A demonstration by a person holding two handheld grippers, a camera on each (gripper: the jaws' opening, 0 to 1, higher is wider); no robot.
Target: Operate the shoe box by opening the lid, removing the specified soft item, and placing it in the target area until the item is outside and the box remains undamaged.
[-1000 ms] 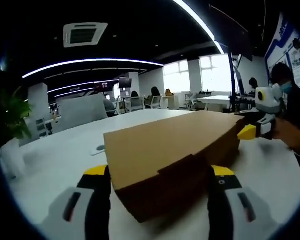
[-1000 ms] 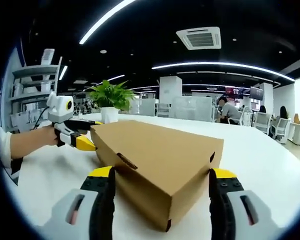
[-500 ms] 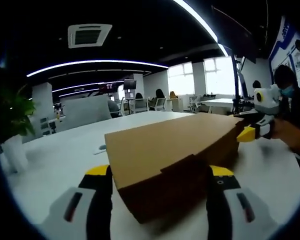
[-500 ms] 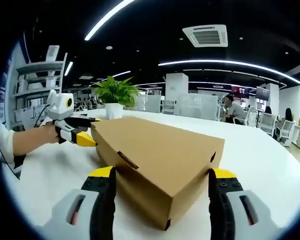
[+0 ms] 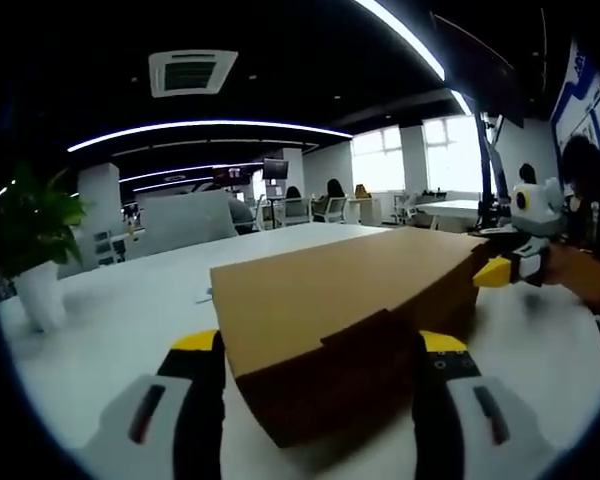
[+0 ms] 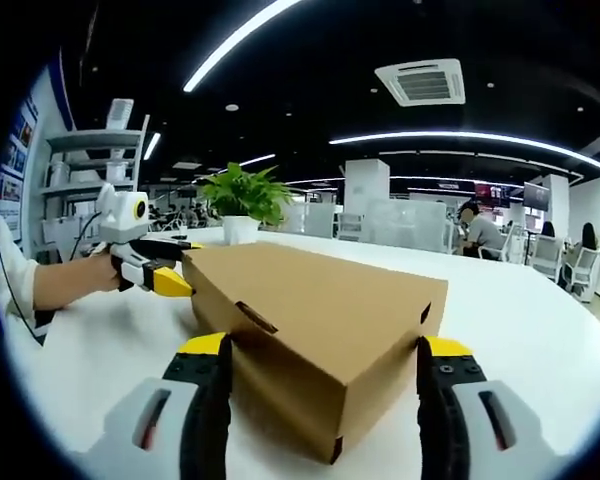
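A closed brown cardboard shoe box (image 5: pixel 330 290) lies on a white table (image 5: pixel 110 320). In the left gripper view its near end sits between my left gripper's (image 5: pixel 318 342) yellow-tipped jaws, which touch both side walls. My right gripper (image 5: pixel 500 268) shows at the box's far right corner, held by a hand. In the right gripper view the other end of the box (image 6: pixel 320 300) fills the gap between my right gripper's (image 6: pixel 320 345) jaws, again touching both sides. My left gripper (image 6: pixel 155 275) sits at the far left corner. The lid is down, so the inside is hidden.
A potted green plant (image 6: pixel 242 195) stands on the table (image 6: pixel 520 320) behind the box, also at the left (image 5: pixel 30 230). A shelf unit (image 6: pixel 90 180) stands far left. Seated people and desks (image 6: pixel 480 235) are in the background.
The room behind has slid rightward in both views while the box stays fixed between both pairs of jaws. The plant has come further into the left gripper view.
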